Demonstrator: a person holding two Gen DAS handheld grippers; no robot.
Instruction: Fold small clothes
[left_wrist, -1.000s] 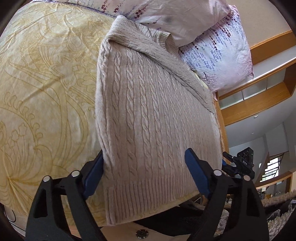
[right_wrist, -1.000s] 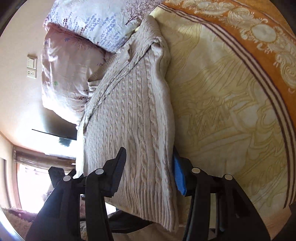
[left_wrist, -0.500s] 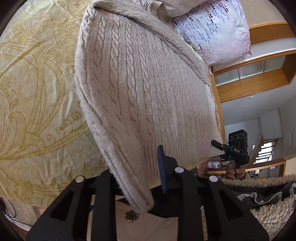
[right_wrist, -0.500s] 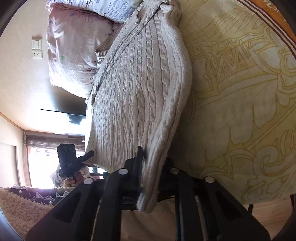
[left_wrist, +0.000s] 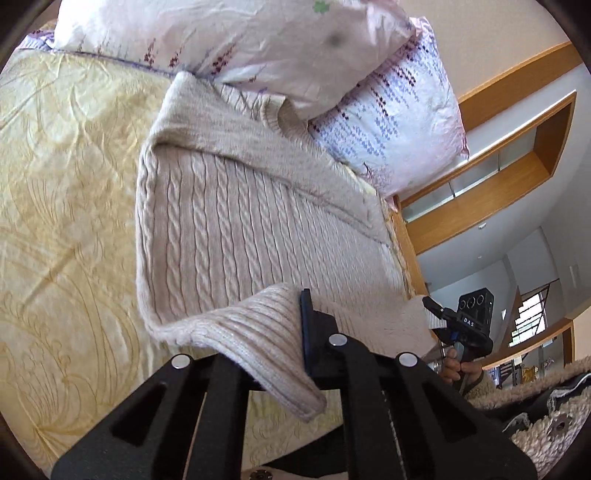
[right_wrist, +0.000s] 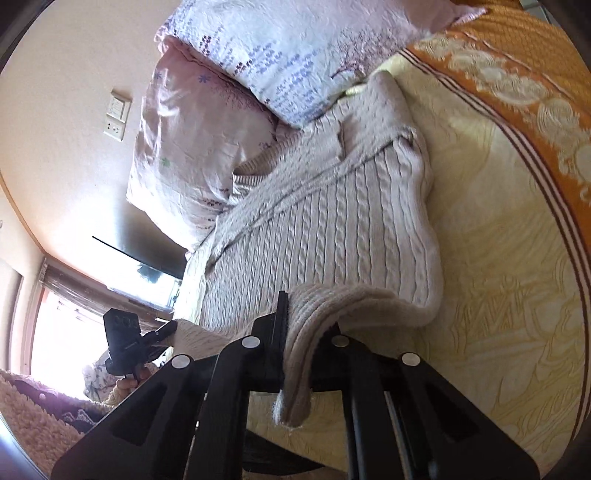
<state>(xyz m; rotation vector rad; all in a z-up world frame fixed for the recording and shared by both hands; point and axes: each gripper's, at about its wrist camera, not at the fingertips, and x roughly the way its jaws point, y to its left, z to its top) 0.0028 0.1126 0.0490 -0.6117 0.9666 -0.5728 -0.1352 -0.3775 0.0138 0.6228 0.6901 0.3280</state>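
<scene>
A beige cable-knit sweater lies on the yellow patterned bedspread, collar toward the pillows, sleeves folded across its chest. My left gripper is shut on one corner of the ribbed hem and holds it lifted over the sweater's body. My right gripper is shut on the other hem corner, also lifted; the sweater stretches away from it. Each gripper shows small in the other's view: the right one and the left one.
Two floral pillows lie at the head of the bed, touching the sweater's collar. They also show in the right wrist view. An orange border runs along the bedspread. A wall socket sits on the wall.
Both grippers closed on the hem corners, then lifted them and carried the hem up toward the collar. The lower edge now curls over the sweater's body.
</scene>
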